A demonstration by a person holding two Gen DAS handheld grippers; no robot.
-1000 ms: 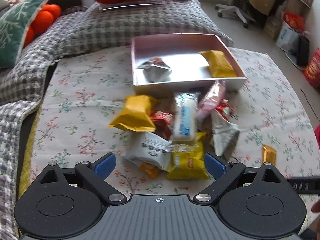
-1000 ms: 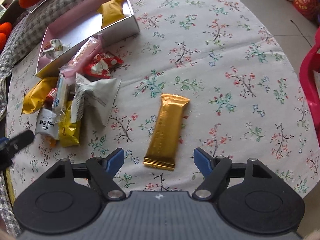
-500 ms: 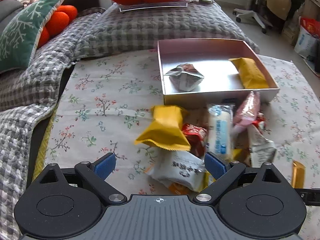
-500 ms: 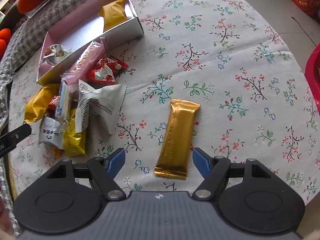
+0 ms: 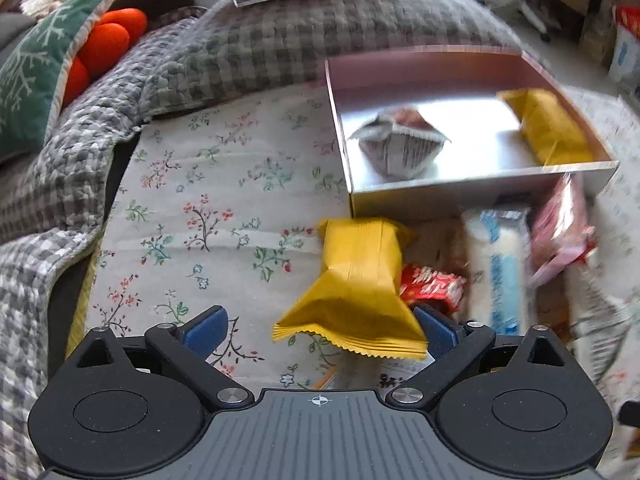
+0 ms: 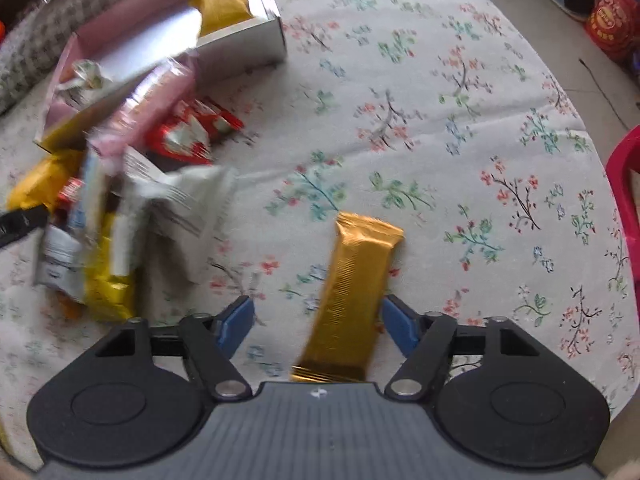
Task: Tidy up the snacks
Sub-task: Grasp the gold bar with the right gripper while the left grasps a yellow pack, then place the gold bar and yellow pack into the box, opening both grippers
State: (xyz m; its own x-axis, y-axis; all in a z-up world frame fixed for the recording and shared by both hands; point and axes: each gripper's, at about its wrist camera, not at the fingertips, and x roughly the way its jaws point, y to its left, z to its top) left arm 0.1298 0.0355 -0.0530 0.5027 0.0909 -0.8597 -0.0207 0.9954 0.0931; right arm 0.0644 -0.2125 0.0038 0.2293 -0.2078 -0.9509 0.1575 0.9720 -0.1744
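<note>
A pink box (image 5: 480, 196) with a silvery floor holds a crumpled silver packet (image 5: 400, 144) and a yellow packet (image 5: 548, 128). In front of it lies a pile of snacks: a yellow packet (image 5: 360, 288), a red one (image 5: 432, 284), a white-blue one (image 5: 500, 264) and a pink one (image 5: 560, 224). My left gripper (image 5: 320, 332) is open, with the yellow packet's lower end between its fingers, close to the right pad. My right gripper (image 6: 318, 326) straddles a gold bar (image 6: 356, 280) on the floral cloth. Its jaws are closing, and a gap remains at the left pad.
A grey checked quilt (image 5: 280, 40), orange cushions (image 5: 112, 40) and a green pillow (image 5: 32, 80) lie behind the box. The floral cloth (image 6: 480, 160) spreads to the right. A red stool edge (image 6: 624, 184) and a red bag (image 6: 612, 20) stand beyond it.
My left gripper has shifted left and sunk toward the pile, so the yellow packet now sits between its fingers. My right gripper has sunk over the gold bar and its jaws have narrowed.
</note>
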